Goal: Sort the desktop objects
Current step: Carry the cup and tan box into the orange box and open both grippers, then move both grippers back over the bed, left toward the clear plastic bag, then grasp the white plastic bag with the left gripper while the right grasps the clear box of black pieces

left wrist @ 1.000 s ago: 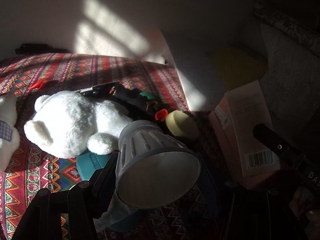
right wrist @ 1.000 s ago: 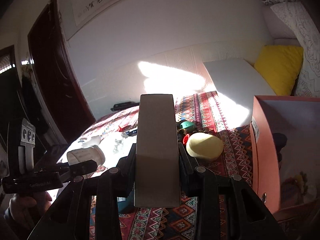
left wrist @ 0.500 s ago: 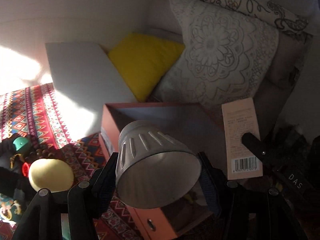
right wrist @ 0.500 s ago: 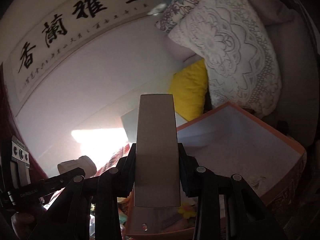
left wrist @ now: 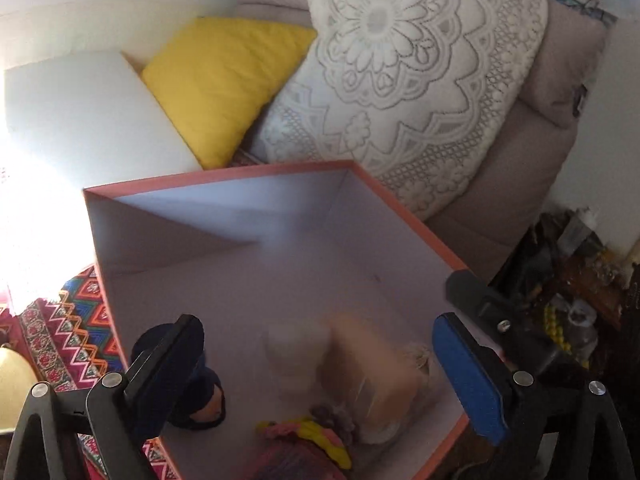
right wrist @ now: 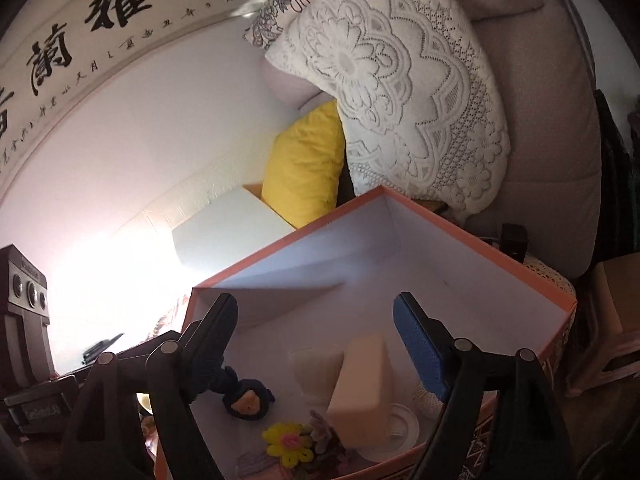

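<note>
Lace cushion (left wrist: pixel 404 80) behind, smooth pink-rimmed box (left wrist: pixel 224 178), both grippers (left wrist: pixel 316 364) (right wrist: pixel 312 344) spread empty above blocky carton (right wrist: pixel 360 388).

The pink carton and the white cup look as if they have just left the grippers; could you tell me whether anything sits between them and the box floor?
Nothing visible does: the pink carton and white cup are already inside the orange box.

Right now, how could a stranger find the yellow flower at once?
Find the orange-rimmed box before the lace pillow. On its floor, near the front edge, lies the yellow flower, left of the tall beige carton. Only it has bright petals and a pink centre.
</note>
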{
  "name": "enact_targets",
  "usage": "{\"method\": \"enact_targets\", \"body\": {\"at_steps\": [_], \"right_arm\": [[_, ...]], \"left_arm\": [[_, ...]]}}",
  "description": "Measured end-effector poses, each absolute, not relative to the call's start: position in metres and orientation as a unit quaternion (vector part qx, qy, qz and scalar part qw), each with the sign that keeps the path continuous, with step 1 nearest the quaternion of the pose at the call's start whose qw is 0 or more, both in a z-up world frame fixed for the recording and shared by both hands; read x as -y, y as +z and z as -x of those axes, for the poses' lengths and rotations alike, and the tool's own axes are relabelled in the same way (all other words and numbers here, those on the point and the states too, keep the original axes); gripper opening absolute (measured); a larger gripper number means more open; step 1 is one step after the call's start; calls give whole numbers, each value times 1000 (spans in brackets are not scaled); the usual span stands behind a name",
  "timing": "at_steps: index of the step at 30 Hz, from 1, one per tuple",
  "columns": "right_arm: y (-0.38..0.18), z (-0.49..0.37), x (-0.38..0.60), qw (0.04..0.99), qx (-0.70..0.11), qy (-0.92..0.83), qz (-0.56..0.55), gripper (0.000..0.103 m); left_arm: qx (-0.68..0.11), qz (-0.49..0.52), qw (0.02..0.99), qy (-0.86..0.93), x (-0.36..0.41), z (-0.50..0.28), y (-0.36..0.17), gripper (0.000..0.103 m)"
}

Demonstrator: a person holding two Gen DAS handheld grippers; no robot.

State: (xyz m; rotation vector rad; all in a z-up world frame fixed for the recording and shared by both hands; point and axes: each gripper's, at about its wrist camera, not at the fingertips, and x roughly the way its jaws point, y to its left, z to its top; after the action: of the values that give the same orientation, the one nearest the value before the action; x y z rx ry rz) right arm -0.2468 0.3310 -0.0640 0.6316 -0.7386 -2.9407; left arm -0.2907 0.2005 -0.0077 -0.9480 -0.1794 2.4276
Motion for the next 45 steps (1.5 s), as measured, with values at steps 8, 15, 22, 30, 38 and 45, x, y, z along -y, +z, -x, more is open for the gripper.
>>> {"method": "enact_targets", "body": {"at_steps": [8,15,22,30,38,45], "right_arm": [[-52,239,-295,59,250,-947,-193,84],[-37,237,-191,143,203,-950,-192,84],[-37,219,-52,248,77,-936,-236,84],[-120,220,44,315,-17,-856,-410,77],[-174,236,71,288,-93,-831,-467,71],[-187,243,75,286,-104,-822,-482,71]], "left_arm": [[80,343,203,914,-149,254,7,96],[98,325,111,934,-61,184,16,96],[96,335,-20,937,53,100,-20,97],[116,405,-28,906,118,60,-108,96],[163,407,-15,899,137,82,-128,96],[182,423,-14,888,134,104,-146,96]]}}
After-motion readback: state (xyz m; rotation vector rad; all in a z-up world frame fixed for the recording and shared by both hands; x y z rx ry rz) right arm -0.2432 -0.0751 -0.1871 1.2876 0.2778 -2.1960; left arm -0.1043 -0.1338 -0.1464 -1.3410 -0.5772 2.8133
